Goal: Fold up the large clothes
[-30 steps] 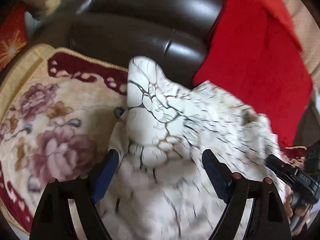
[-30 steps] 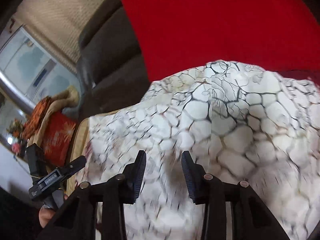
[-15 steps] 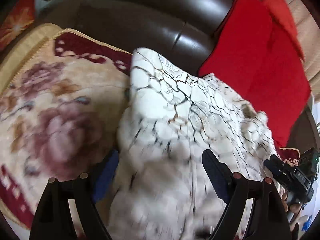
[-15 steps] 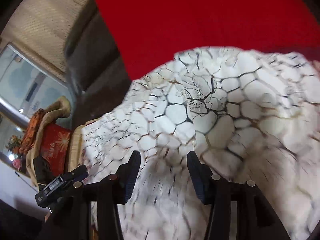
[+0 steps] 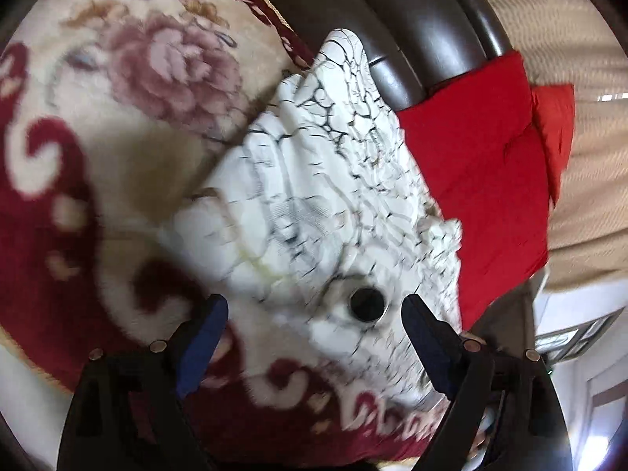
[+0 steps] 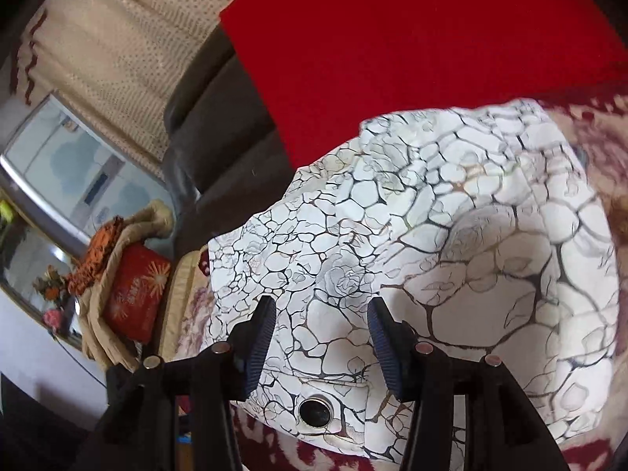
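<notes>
A white garment with a black crackle print (image 5: 322,196) lies crumpled on a floral blanket (image 5: 117,125) spread over a sofa seat. A black snap button (image 5: 367,304) sits near its front hem. My left gripper (image 5: 314,341) hovers over that hem with its jaws wide and still opening, and the blue pads (image 5: 204,345) stand clear of the cloth. In the right wrist view the same garment (image 6: 451,235) fills the middle and the snap button (image 6: 314,412) lies below the fingers. My right gripper (image 6: 322,337) is open about halfway above the cloth and pinches nothing.
A red cushion (image 5: 482,180) (image 6: 392,39) leans on the dark leather sofa back (image 5: 412,19) right behind the garment. At the far left a beige cloth and a red patterned cushion (image 6: 133,298) lie piled. A beige curtain (image 6: 117,39) hangs behind.
The left view has rolled and dropped toward the garment's front hem, bringing the snap button into sight. The right jaws have spread wider. Neither view shows the other gripper any more.
</notes>
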Tool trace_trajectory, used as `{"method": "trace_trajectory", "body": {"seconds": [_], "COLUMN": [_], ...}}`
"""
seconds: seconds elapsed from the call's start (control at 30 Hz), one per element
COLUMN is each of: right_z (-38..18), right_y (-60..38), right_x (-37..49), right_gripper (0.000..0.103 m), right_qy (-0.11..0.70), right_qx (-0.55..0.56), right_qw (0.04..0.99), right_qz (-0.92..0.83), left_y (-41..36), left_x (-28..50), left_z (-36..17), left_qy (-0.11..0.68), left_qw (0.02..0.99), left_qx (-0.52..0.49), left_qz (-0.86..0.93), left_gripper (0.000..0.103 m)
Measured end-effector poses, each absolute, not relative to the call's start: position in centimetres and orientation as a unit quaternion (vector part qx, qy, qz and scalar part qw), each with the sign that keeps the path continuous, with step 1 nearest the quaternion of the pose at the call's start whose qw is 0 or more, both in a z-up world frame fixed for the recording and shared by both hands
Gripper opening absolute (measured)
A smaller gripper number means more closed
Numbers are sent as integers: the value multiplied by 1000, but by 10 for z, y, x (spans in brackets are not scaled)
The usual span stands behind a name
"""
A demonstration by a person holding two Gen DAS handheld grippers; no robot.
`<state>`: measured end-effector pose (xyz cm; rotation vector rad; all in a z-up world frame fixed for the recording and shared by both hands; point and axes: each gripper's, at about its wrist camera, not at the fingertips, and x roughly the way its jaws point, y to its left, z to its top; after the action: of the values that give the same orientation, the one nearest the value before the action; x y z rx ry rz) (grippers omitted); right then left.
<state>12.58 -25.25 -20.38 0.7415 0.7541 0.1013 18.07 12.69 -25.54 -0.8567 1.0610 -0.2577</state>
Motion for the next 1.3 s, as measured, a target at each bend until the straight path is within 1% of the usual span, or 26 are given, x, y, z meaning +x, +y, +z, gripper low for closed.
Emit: {"method": "trace_trajectory", "body": {"seconds": [0.03, 0.1, 0.17, 0.2, 0.27, 0.43, 0.53, 0.67, 0.73, 0.83, 0.87, 0.9, 0.93, 0.97, 1.0, 1.03, 1.1, 1.17, 1.3], "right_z": [-210, -228, -247, -252, -262, -270, -270, -271, -271, -272, -272, -272, -273, -272, -272, -271, -268, -262, -246], "right_y": [-256, -263, -267, -267, -269, -268, -267, -269, -270, -272, -273, -273, -274, -275, -276, -277, -279, -283, -302], "right_x": [126, 125, 126, 127, 125, 122, 120, 119, 118, 118, 117, 117, 116, 116, 115, 114, 110, 104, 85], "right_gripper": [53, 52, 51, 46, 44, 41, 39, 38, 39, 38, 38, 38, 38, 38, 38, 38, 38, 38, 41], "right_qy": [362, 370, 380, 385, 382, 370, 371, 372, 374, 376, 376, 377, 376, 375, 374, 372, 364, 348, 287], "right_qx": [362, 393, 422, 422, 427, 415, 409, 412, 413, 417, 419, 421, 425, 427, 430, 432, 440, 446, 453], "right_qw": [858, 841, 823, 821, 820, 831, 833, 831, 830, 826, 825, 824, 822, 821, 820, 819, 819, 822, 843], "right_qz": [41, 24, 24, 20, 15, 22, 22, 33, 38, 45, 47, 48, 50, 52, 54, 57, 62, 67, 46], "left_y": [123, 120, 120, 120, 117, 95, 91, 102, 109, 103, 103, 98, 93, 88, 84, 79, 74, 63, 40], "left_x": [188, 198, 204, 207, 207, 202, 215, 231, 236, 241, 243, 245, 246, 247, 245, 245, 245, 247, 240], "left_z": [-259, -267, -271, -272, -268, -239, -240, -270, -279, -273, -270, -266, -263, -258, -256, -249, -238, -221, -185], "left_qy": [488, 484, 466, 455, 426, 363, 378, 426, 412, 392, 390, 390, 395, 404, 407, 403, 397, 392, 384], "left_qw": [765, 758, 752, 750, 753, 805, 806, 759, 739, 747, 752, 760, 768, 779, 787, 798, 807, 822, 853], "left_qx": [-403, -424, -455, -469, -488, -442, -432, -485, -526, -527, -522, -511, -496, -472, -455, -439, -425, -396, -326], "left_qz": [-118, -102, -98, -98, -113, -158, -146, -88, -84, -100, -101, -98, -91, -85, -85, -91, -102, -114, -137], "left_gripper": [90, 95, 96, 96, 96, 95, 95, 96, 96, 95, 91, 78, 69, 47, 36, 35, 27, 25, 23]}}
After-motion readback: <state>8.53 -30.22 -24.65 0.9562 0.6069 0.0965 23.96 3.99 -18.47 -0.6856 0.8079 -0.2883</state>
